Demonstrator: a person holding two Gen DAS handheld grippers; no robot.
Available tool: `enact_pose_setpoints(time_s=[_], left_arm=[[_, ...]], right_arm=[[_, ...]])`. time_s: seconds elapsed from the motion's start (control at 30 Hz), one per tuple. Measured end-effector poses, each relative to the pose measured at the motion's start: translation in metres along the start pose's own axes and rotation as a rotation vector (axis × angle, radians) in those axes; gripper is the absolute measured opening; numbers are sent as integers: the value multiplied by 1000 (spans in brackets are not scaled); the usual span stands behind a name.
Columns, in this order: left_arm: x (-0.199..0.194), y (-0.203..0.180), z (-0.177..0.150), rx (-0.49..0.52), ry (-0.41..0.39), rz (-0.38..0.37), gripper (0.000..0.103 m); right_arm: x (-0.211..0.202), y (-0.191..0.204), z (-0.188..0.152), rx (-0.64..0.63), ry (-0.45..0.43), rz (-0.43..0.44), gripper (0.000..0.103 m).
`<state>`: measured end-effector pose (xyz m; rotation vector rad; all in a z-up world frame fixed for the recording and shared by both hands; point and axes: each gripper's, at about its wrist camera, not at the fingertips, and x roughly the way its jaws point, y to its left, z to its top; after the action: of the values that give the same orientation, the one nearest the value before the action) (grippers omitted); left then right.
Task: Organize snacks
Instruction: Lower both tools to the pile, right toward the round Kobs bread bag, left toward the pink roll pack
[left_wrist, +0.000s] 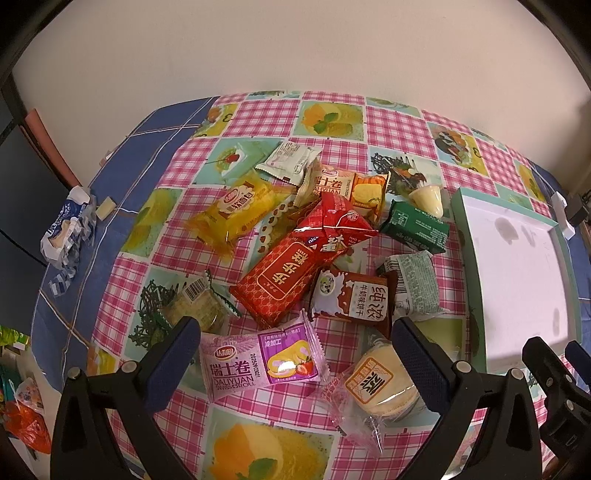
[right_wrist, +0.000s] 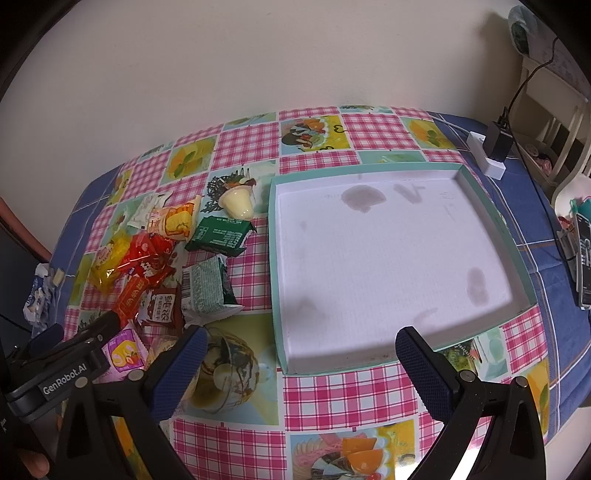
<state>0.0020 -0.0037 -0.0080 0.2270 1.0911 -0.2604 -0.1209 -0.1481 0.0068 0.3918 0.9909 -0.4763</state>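
Observation:
A heap of wrapped snacks lies on the checked tablecloth. My left gripper (left_wrist: 295, 341) hangs open just above a pink Swiss roll packet (left_wrist: 264, 363); a clear-wrapped round cake (left_wrist: 380, 380) sits by its right finger. Beyond lie a red packet (left_wrist: 284, 280), a brown biscuit packet (left_wrist: 351, 299), a yellow packet (left_wrist: 236, 212), a green packet (left_wrist: 415, 227) and a jelly cup (left_wrist: 428, 199). My right gripper (right_wrist: 299, 354) is open over the near edge of a shallow teal-rimmed white tray (right_wrist: 388, 251), which holds nothing. The left gripper's body (right_wrist: 62, 365) shows at the right wrist view's left edge.
A crumpled blue-white wrapper (left_wrist: 66, 229) lies on the blue cloth at the table's left edge. A white charger with a black plug (right_wrist: 493, 147) sits behind the tray. A phone (right_wrist: 583, 266) rests at the far right. A wall runs behind the table.

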Motion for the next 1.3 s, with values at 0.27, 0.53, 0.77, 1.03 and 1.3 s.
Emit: enact_pose_setpoints(time_s=[0.27,0.53,0.77,1.03,1.3], left_arm=[[1,35,4,-119,8,8,103],[14,75,1,-238,51,21,103],[32,64,-3,-203,117,-9,103],[57,54,-12,-186,219,-26,103],[84,47,-22,-190,309,-63,103]], right_arm=[[5,14,2,-26,27,76,103],[27,59,-8,-109,113,182,103],[49,78,-18,-123,197,225,103],[76,84,-27,-97,284,245,103],[95,85,-34,-78,347,241,103]])
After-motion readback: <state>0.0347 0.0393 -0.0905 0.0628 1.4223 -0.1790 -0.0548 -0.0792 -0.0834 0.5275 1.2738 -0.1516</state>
